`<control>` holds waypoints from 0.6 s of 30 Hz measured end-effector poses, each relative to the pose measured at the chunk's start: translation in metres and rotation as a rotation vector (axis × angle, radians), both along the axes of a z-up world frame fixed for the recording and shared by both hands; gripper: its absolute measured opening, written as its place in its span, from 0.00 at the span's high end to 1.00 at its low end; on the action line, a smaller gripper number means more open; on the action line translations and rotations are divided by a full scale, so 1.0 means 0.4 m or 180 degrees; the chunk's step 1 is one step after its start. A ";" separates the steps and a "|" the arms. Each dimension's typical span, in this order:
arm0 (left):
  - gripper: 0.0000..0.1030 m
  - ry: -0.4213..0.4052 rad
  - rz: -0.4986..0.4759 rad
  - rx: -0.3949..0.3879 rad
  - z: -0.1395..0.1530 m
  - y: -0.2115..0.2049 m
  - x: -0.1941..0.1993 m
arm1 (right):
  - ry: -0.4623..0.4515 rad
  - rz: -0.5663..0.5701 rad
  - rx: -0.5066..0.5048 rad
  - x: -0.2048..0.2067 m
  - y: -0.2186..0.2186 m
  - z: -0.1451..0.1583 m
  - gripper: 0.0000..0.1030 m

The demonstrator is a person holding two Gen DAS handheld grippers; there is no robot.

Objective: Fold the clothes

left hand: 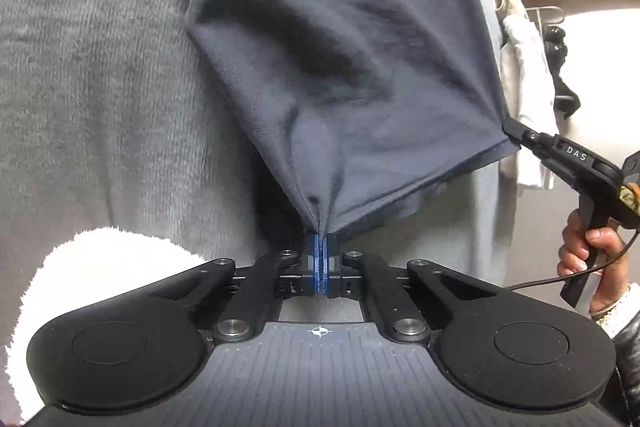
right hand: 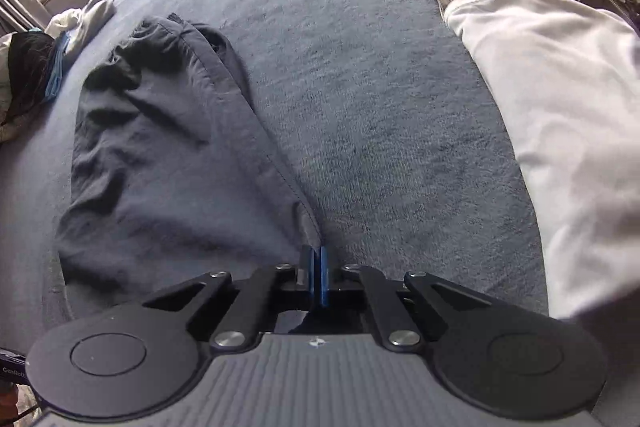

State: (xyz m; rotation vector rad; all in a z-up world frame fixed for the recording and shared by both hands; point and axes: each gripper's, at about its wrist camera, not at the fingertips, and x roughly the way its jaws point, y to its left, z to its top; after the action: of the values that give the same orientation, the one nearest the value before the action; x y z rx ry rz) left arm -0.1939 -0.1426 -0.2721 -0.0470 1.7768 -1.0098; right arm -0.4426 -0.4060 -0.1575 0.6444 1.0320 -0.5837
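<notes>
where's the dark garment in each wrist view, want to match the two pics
Left wrist view: the dark garment fills the centre and top, its lower edge stretched between the left gripper at bottom centre and the right gripper at right.
Right wrist view: it lies left of centre, running down to the right gripper, which pinches its near corner.
Shared landmark: the grey fuzzy blanket under it, at left in the left view, centre in the right.

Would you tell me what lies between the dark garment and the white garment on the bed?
In the right wrist view, only bare grey bed cover lies between the dark garment and the white garment.
</notes>
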 end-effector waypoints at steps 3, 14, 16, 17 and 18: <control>1.00 0.0005 -0.0037 0.0050 -0.006 -0.008 0.002 | 0.0043 -0.0005 0.0025 0.001 0.004 -0.013 0.98; 1.00 -0.0023 -0.0235 0.0276 -0.043 -0.023 -0.015 | 0.0320 0.0142 0.0041 0.024 0.028 -0.052 0.98; 1.00 -0.0038 -0.0284 0.0306 -0.051 -0.032 -0.020 | 0.0353 0.0127 0.0054 0.022 0.030 -0.065 0.98; 1.00 -0.0047 -0.0309 0.0320 -0.054 -0.037 -0.023 | 0.0373 0.0112 0.0057 0.021 0.030 -0.071 0.98; 1.00 -0.0069 -0.0329 0.0320 -0.055 -0.044 -0.024 | 0.0382 0.0093 0.0067 0.019 0.031 -0.077 0.98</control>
State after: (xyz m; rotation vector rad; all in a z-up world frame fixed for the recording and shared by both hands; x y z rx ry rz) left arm -0.2035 -0.1602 -0.2942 0.1193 1.8228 -0.9888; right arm -0.4351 -0.3935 -0.1885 0.6176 1.1594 -0.5924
